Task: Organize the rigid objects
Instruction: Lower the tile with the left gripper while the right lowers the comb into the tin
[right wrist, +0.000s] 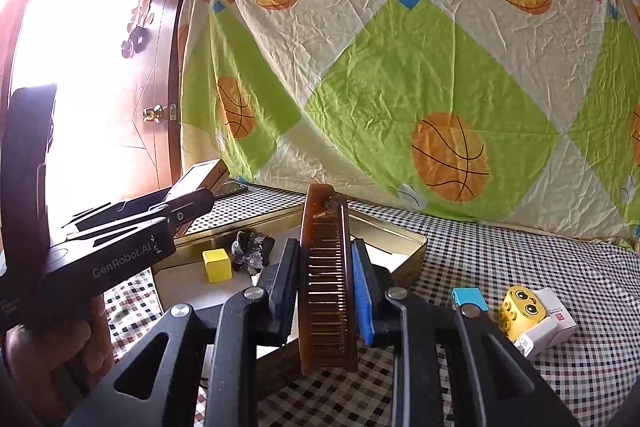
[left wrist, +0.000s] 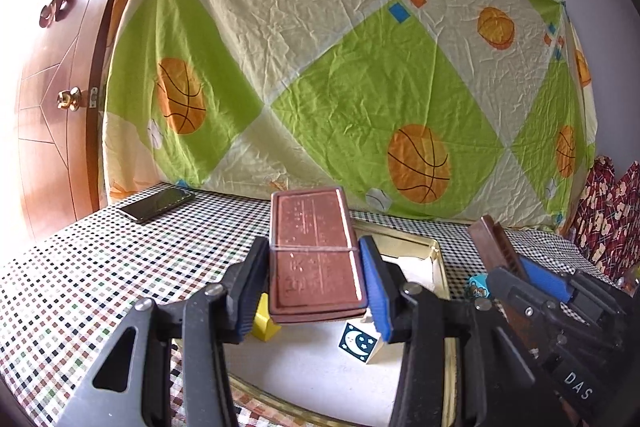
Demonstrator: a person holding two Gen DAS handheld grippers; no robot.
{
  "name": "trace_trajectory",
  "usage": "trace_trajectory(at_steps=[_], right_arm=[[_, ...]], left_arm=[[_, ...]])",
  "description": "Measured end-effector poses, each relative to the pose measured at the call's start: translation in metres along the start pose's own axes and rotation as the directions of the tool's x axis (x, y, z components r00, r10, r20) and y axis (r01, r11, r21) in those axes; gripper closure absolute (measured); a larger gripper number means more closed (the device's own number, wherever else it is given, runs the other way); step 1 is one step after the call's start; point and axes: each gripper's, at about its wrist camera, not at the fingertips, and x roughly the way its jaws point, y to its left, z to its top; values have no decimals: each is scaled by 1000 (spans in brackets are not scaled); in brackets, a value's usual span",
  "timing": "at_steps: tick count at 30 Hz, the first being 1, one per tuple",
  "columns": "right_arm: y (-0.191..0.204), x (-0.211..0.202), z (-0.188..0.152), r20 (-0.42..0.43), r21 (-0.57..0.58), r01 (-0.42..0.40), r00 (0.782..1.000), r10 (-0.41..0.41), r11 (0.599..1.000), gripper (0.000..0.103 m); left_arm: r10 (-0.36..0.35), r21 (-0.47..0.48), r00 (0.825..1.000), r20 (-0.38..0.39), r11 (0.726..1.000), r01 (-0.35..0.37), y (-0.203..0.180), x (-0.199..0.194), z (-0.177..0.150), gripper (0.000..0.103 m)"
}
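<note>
My left gripper (left wrist: 316,287) is shut on a flat reddish-brown box (left wrist: 314,247) with a clear sleeve, held above a shallow gold tin tray (left wrist: 438,263). The tray holds a yellow cube (left wrist: 266,323) and a block with a moon picture (left wrist: 358,343). My right gripper (right wrist: 326,287) is shut on a brown comb (right wrist: 328,283), held on edge over the tray's near right rim (right wrist: 416,247). In the right wrist view the tray holds the yellow cube (right wrist: 217,265) and a dark rock-like lump (right wrist: 252,247). The left gripper (right wrist: 132,231) with its box (right wrist: 196,179) shows at the left.
A checkered cloth (left wrist: 100,267) covers the table. A phone (left wrist: 156,203) lies at the far left. A blue block (right wrist: 470,297), a yellow toy brick with eyes (right wrist: 522,311) and a small white box (right wrist: 548,323) lie right of the tray. A basketball-print sheet (left wrist: 340,67) hangs behind; a wooden door (left wrist: 52,87) stands left.
</note>
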Motion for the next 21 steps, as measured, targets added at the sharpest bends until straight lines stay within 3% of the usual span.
trace_trajectory(at_steps=[10, 21], right_arm=[[11, 10, 1, -9, -18, -12, 1000, 12, 1000, 76], [27, 22, 2, -28, -48, -33, 999, 32, 998, 76]], left_arm=[[28, 11, 1000, -10, 1000, -28, 11, 3, 2, 58], [60, 26, 996, -72, 998, -58, 22, 18, 2, 58]])
